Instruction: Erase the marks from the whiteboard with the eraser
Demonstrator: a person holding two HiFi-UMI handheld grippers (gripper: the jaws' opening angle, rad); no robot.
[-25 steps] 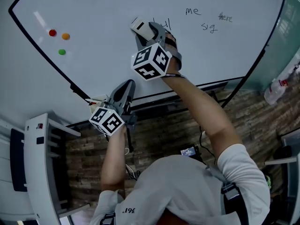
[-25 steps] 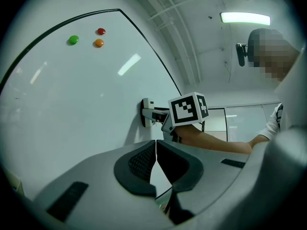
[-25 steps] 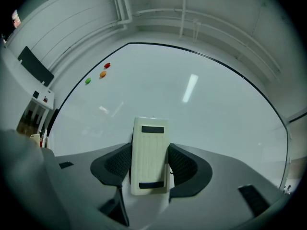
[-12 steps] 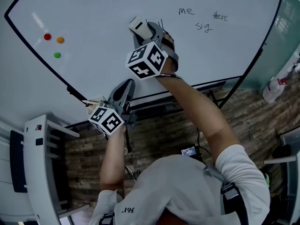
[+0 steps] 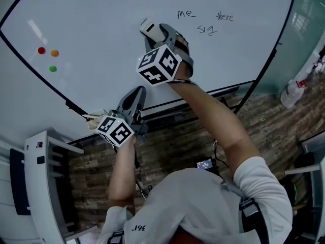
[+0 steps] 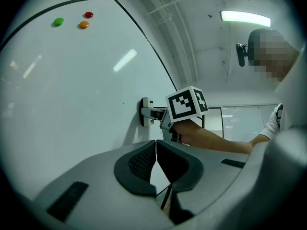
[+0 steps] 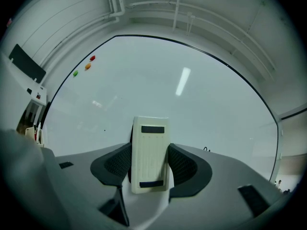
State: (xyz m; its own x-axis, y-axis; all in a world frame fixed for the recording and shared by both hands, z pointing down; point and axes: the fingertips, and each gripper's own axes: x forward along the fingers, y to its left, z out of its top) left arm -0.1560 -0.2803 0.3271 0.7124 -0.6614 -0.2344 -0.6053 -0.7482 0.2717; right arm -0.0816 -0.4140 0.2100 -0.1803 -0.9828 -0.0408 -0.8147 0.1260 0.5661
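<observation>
I see the right gripper (image 7: 150, 163) clamped on the eraser (image 5: 149, 26), flat against the whiteboard (image 5: 101, 29) left of "me" (image 5: 186, 13), the scribble beside it now wiped; left gripper (image 6: 156, 153) closed, empty.

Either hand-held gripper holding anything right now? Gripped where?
Right hand-held gripper clamps the eraser by its two long side edges, on the half nearer the gripper. Left hand-held gripper is shut on nothing.
</observation>
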